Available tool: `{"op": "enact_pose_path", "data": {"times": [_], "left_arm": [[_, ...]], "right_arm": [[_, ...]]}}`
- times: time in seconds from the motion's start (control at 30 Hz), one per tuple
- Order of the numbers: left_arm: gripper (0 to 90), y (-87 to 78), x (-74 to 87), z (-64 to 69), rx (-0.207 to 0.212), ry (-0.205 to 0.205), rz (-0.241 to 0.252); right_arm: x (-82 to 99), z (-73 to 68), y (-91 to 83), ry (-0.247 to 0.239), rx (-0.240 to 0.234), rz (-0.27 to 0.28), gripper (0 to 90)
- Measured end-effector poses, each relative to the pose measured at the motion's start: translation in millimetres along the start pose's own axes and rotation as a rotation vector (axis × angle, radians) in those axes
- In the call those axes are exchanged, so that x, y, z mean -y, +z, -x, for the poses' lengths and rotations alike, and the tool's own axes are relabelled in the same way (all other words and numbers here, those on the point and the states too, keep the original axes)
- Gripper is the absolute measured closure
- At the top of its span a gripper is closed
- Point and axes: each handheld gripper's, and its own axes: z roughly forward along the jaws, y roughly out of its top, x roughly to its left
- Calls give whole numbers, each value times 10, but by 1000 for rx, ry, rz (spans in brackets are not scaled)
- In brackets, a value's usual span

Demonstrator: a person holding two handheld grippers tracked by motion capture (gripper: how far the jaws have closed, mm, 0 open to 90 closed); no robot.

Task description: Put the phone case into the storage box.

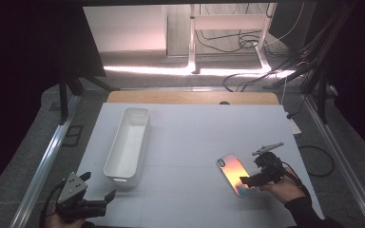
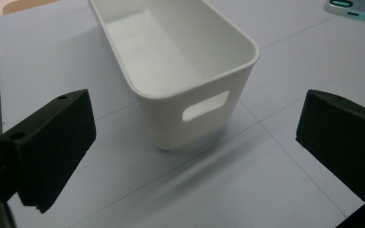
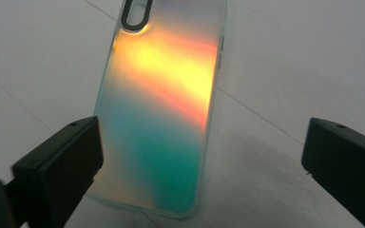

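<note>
Left gripper (image 1: pixel 97 190): jaws wide, nothing between them, at near left worktop (image 1: pixel 195 137) edge facing the bin (image 1: pixel 127 141). Right gripper (image 1: pixel 254 173): jaws wide, astride the phone case (image 1: pixel 234 174) lying flat, near right. Bin stands farther left.

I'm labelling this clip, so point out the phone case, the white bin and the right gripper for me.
phone case (image 3: pixel 164 118), right gripper view, middle of its iridescent back.
white bin (image 1: pixel 116 159), high view, left side wall.
right gripper (image 1: pixel 255 172), high view, midway between its open jaw tips.
</note>
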Motion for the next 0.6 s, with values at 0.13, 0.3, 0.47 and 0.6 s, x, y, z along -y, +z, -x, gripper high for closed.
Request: {"op": "enact_pose_path", "data": {"times": [0.13, 0.3, 0.47, 0.6], "left_arm": [[1, 0, 1, -1, 0, -1, 1], [2, -3, 3, -4, 0, -1, 2], [2, -4, 3, -2, 1, -1, 3], [2, -3, 3, -2, 1, -1, 3]], "right_arm": [[-67, -46, 29, 3, 2, -11, 0], [-183, -114, 63, -6, 16, -35, 0], [-273, -175, 136, -14, 15, -64, 0], [-346, -222, 203, -26, 18, -96, 0]]}}
